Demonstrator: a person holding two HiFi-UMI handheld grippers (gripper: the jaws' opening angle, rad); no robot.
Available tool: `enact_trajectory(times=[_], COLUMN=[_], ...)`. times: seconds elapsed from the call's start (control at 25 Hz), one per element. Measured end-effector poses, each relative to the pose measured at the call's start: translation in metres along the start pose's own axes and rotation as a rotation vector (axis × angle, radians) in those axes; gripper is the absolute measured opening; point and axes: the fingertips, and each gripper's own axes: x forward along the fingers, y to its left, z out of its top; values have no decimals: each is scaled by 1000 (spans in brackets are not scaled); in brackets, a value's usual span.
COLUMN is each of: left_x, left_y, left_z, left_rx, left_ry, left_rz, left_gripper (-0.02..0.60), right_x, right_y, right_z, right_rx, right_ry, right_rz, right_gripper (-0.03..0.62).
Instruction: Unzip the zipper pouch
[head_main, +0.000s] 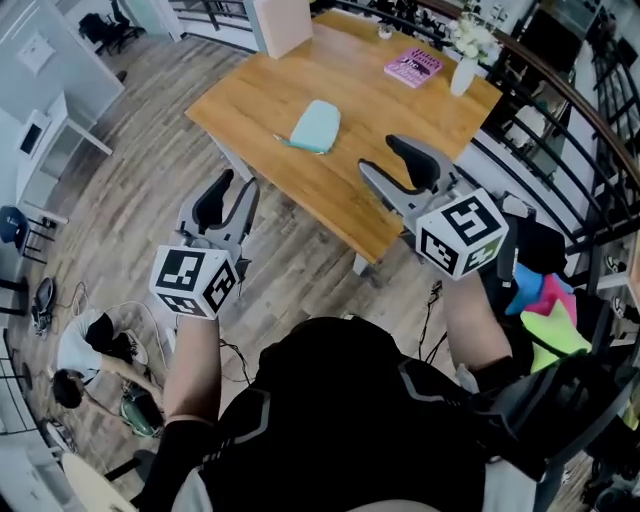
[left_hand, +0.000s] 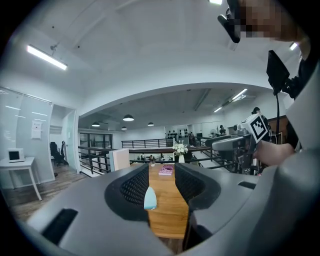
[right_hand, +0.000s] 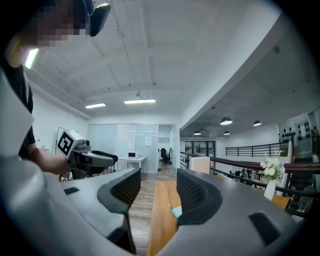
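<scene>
Step in hand, as judged: approach. Nothing is gripped yet.

- Left gripper (head_main: 230, 196): jaws apart, nothing between the pads. The table edge and the pouch are only seen beyond them.
- Right gripper (head_main: 384, 160): jaws apart and empty, same as the left.
- Pouch (head_main: 316, 126): light teal, lying flat on the wooden table (head_main: 350, 180), closed as far as can be told. In the head view it is at 1 o'clock from the left gripper and 10 o'clock from the right, well apart from both.
- A thin tab appears to stick out at the pouch's near-left corner. It is probably the zipper pull, but it is too small to confirm.
- The pink book (head_main: 413, 67) and the white vase (head_main: 463, 75) sit at the far end, at 1 o'clock from the pouch, clear of the work.

How it should be done:
1. Both grippers are to be brought over the table edge and lowered to the pouch.
2. The pull end is to be confirmed before closing.
3. The fabric beside the zipper start is to be pinned by 1 gripper, and the pull is to be pinched by the other.
4. The pull is to be drawn along the zipper line, low and straight. Otherwise the light pouch is likely to slide or lift.
</scene>
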Motion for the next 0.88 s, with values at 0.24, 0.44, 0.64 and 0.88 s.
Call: enact_trajectory(times=[0.24,0.44,0.64,0.88], left_x=[38,70,105,143], left_y=[8,30,60,107], left_z=[-14,-29,-40,-48], left_rx=[0,10,28,33], left_ry=[45,66,77,76], left_rz=[-17,-56,-156,-234], left_gripper=[178,178,178,161], right_x=[16,38,71,108], right_y=[-31,-44,-59,-77], right_z=[-22,-33,-39,-42], right_rx=[26,34,16,33], right_ry=[36,57,108,155], right_rz=[-11,-36,-99,-221], right_gripper=[233,233,233,233])
